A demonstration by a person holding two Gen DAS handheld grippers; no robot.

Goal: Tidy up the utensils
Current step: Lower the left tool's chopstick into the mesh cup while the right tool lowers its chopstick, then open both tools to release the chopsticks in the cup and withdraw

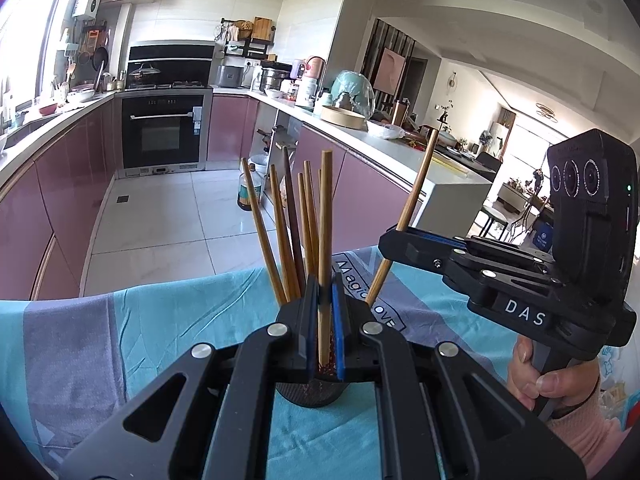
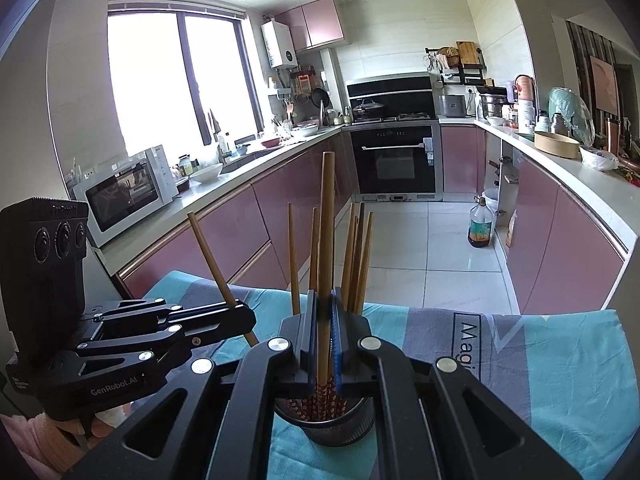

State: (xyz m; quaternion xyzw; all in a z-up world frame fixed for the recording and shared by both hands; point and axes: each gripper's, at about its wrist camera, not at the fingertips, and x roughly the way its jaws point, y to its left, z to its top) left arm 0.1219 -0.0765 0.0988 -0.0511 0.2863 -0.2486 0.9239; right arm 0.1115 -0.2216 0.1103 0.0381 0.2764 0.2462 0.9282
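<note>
Both grippers tilt down over the cup (image 2: 325, 420); left gripper (image 1: 325, 312) fingers clamp one chopstick (image 1: 325, 220), right gripper (image 2: 325, 320) fingers clamp another chopstick (image 2: 326, 232)

Chopsticks (image 1: 325, 216) are tan wood, one (image 1: 293, 216) dark brown, with lower ends red and patterned with small pale flowers (seen in the right wrist view). Holder cup (image 2: 332, 426) is dark grey mesh; cloth (image 1: 168, 320) is turquoise with grey-purple stripes and dark lettering. Both grippers (image 1: 325, 312) (image 2: 325, 320) are black with blue pads (image 1: 340, 344); cabinets (image 1: 60, 184) glossy mauve-pink, floor tiles (image 1: 160, 216) white.
</note>
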